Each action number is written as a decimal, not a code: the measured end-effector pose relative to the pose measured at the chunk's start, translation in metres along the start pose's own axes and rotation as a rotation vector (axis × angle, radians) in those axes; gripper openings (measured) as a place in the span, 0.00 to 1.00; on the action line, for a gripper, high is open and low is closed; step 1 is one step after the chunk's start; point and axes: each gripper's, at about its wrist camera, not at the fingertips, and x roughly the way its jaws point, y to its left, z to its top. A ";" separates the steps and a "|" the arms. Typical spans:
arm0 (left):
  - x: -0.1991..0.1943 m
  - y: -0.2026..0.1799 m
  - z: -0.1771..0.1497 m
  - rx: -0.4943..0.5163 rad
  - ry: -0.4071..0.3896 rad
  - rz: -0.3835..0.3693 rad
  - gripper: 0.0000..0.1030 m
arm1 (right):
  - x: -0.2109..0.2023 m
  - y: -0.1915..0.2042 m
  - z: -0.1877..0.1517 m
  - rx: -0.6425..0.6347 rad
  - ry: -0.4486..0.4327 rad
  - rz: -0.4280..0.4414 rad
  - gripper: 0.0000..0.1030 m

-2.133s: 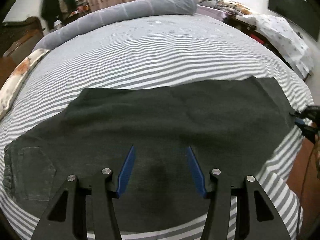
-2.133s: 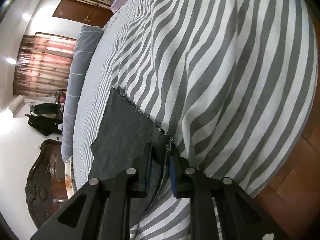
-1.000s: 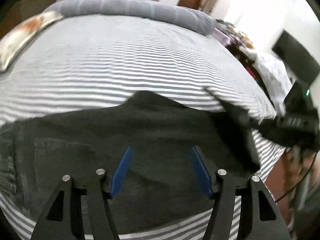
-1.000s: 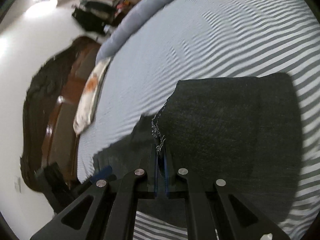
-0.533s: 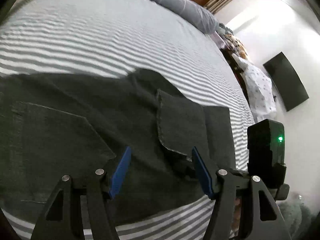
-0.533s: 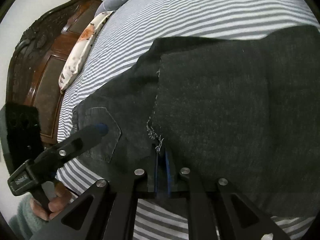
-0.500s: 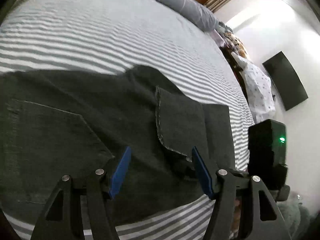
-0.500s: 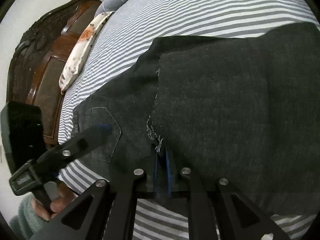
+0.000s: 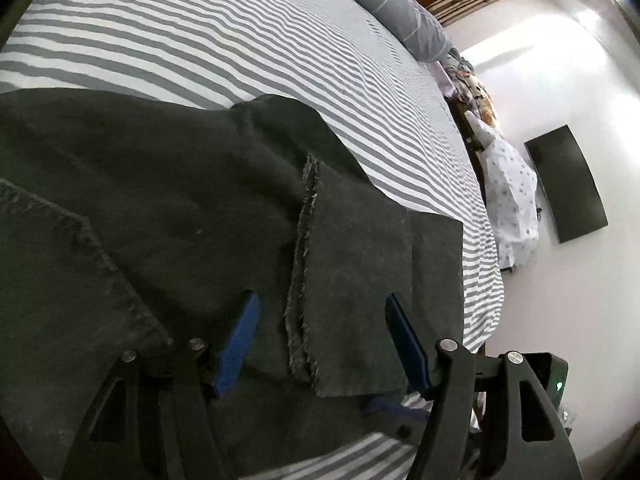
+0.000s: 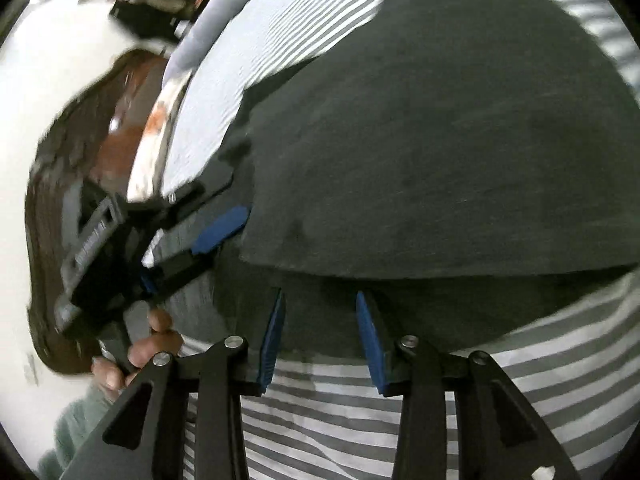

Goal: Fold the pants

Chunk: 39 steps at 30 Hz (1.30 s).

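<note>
Dark grey pants (image 9: 168, 216) lie on the striped bed. The leg end with its frayed hem (image 9: 300, 248) is folded over and lies on top of the upper part. My left gripper (image 9: 320, 320) is open just above the pants, its fingers either side of the hem. In the right wrist view the folded pants (image 10: 420, 140) fill the upper frame. My right gripper (image 10: 320, 320) is open and empty at the near edge of the pants. The left gripper (image 10: 208, 236) shows there too, held by a hand.
The grey-and-white striped bed cover (image 9: 200, 32) runs far and right. A grey bolster (image 9: 384, 4) lies along the far edge. A dark wooden headboard (image 10: 68, 168) stands at the left in the right wrist view. A black TV (image 9: 568, 184) hangs on the wall.
My right gripper carried the leg end over onto the upper pants, then opened and let go of the hem. My left gripper moved closer over the folded hem.
</note>
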 end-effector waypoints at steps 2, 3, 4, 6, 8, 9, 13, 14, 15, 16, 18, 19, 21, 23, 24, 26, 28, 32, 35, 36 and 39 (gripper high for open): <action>0.005 -0.003 0.000 0.020 0.004 0.017 0.64 | -0.012 -0.013 0.005 0.038 -0.045 -0.009 0.35; 0.007 -0.004 0.000 0.032 0.004 0.023 0.64 | -0.017 -0.020 0.008 0.056 -0.051 -0.007 0.35; 0.008 -0.005 0.000 0.037 0.003 0.027 0.64 | -0.021 -0.026 0.010 0.077 -0.056 -0.006 0.35; 0.012 -0.008 0.001 0.051 0.004 0.036 0.64 | -0.031 -0.039 0.012 0.118 -0.092 -0.022 0.35; 0.012 -0.009 0.000 0.047 0.001 0.035 0.64 | -0.039 -0.050 0.015 0.151 -0.120 -0.038 0.35; 0.011 -0.008 0.000 0.035 -0.001 0.028 0.64 | -0.044 -0.057 0.016 0.174 -0.134 -0.048 0.35; 0.011 0.001 0.004 -0.046 0.011 -0.023 0.60 | -0.065 -0.074 0.026 0.237 -0.200 -0.026 0.35; 0.011 0.005 0.005 -0.078 0.015 -0.032 0.50 | -0.068 -0.076 0.027 0.235 -0.212 -0.025 0.35; 0.011 0.012 0.005 -0.123 0.029 -0.036 0.37 | -0.071 -0.079 0.028 0.241 -0.217 -0.021 0.35; 0.012 0.016 0.005 -0.146 0.039 -0.041 0.31 | -0.073 -0.084 0.029 0.262 -0.224 -0.011 0.35; 0.014 0.027 0.004 -0.216 0.055 -0.051 0.16 | -0.074 -0.089 0.029 0.282 -0.232 0.000 0.35; 0.013 0.030 0.003 -0.234 0.055 -0.060 0.15 | -0.074 -0.091 0.029 0.286 -0.231 0.004 0.35; 0.011 0.029 0.001 -0.244 0.058 -0.067 0.15 | -0.074 -0.089 0.029 0.274 -0.231 -0.004 0.35; 0.009 0.023 0.002 -0.224 0.061 -0.040 0.15 | -0.072 -0.087 0.029 0.273 -0.231 -0.004 0.35; 0.007 0.020 0.002 -0.211 0.064 -0.029 0.16 | -0.070 -0.084 0.032 0.275 -0.229 -0.002 0.35; 0.003 0.018 0.002 -0.188 0.074 -0.004 0.17 | -0.067 -0.081 0.032 0.274 -0.228 -0.001 0.35; -0.001 0.016 -0.001 -0.171 0.079 0.001 0.17 | -0.067 -0.082 0.032 0.273 -0.226 0.000 0.35; -0.003 0.018 0.000 -0.137 0.086 0.018 0.19 | -0.073 -0.088 0.031 0.274 -0.227 0.000 0.35; 0.005 0.017 0.001 -0.150 0.090 0.004 0.23 | -0.074 -0.089 0.031 0.274 -0.230 0.006 0.35; 0.008 0.015 0.001 -0.149 0.089 0.000 0.25 | -0.074 -0.089 0.032 0.275 -0.231 0.009 0.35; 0.016 0.005 0.004 -0.132 0.083 -0.011 0.40 | -0.072 -0.090 0.032 0.279 -0.235 0.012 0.35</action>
